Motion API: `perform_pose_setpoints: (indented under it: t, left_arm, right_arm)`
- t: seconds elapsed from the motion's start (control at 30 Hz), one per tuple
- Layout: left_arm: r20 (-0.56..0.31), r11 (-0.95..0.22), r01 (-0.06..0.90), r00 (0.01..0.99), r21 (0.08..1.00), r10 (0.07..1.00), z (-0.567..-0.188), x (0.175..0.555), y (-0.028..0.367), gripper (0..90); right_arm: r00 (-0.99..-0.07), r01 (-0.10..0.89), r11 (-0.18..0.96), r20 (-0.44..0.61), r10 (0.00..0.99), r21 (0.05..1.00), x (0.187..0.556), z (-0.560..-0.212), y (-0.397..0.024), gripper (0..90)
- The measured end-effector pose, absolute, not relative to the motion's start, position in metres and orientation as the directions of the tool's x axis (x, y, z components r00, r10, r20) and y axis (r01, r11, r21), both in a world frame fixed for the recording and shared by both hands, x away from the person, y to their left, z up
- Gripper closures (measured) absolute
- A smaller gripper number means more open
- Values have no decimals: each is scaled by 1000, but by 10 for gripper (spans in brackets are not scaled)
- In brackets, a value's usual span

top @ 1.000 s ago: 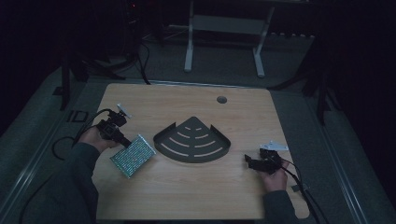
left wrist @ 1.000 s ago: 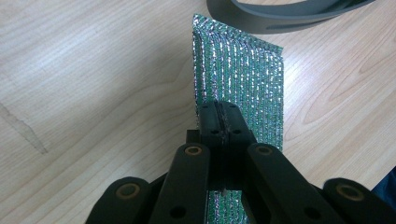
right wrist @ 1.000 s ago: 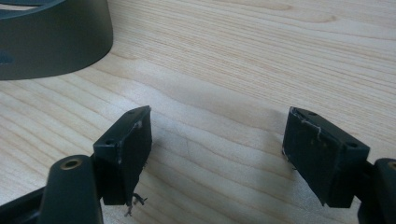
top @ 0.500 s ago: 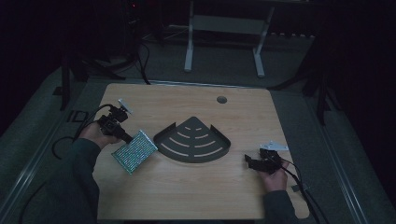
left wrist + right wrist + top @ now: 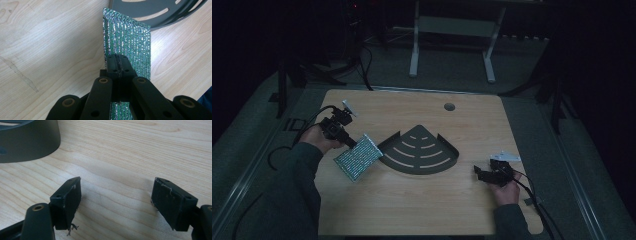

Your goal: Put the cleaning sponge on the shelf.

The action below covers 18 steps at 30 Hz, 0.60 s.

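Observation:
A glittery green and silver pad (image 5: 357, 158) (image 5: 127, 42) hangs tilted just above the wooden table (image 5: 412, 210), left of a dark fan-shaped slotted tray (image 5: 419, 151). My left gripper (image 5: 351, 143) (image 5: 117, 62) is shut on the pad's near edge, and the pad's far corner reaches the tray's rim (image 5: 160, 22). At the table's right, my right gripper (image 5: 478, 173) (image 5: 116, 200) rests low over bare wood, open, with nothing between its jaws. The tray's dark wall (image 5: 27, 142) stands off to its upper left.
A round cable hole (image 5: 449, 106) sits near the table's far edge. Cables trail from both grippers over the table's sides. A white desk frame (image 5: 452, 30) stands on the floor beyond the table. Bare wood lies between the tray and the front edge.
My left gripper has carried the glittery pad up and to the right, closer to the tray. The right gripper has stayed where it was.

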<state>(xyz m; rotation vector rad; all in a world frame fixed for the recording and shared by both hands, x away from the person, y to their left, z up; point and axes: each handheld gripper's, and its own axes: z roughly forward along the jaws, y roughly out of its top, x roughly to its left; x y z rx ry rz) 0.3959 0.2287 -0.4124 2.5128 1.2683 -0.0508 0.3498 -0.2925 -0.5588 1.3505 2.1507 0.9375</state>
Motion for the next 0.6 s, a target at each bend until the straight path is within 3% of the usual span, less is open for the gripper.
perform_pose_setpoints:
  t: [0.6]
  left_arm:
    - [-123, -578, 769, 624, 275, 772, -394, 409, 205, 900]
  right_arm:
    - [-432, 611, 296, -5, 902, 734, 350, -559, -293, 234]
